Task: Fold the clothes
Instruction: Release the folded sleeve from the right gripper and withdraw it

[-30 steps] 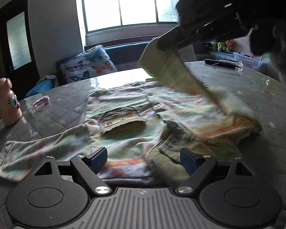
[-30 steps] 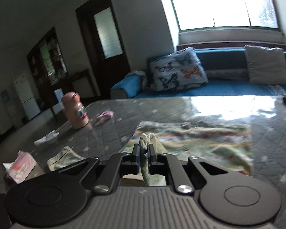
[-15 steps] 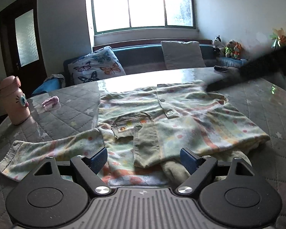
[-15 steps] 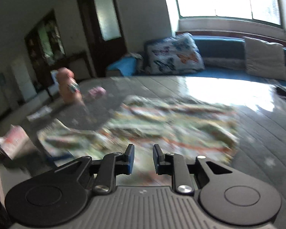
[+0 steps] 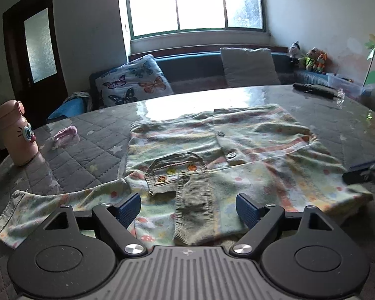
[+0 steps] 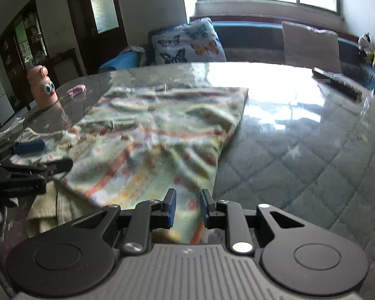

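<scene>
Both jaws apart, empty, over cardigan w/ sleeve folded in.

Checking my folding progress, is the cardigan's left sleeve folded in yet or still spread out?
Still spread out. The sleeve lies stretched sideways on the table, away from the cardigan body.

Cardigan print blurred in right wrist view; left gripper cut off by frame edge.

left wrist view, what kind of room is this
Most likely a home living room: a bench sofa under the window with a butterfly cushion, soft toys in the corner, and a quilt-covered table with a child's cardigan spread on it.
</scene>
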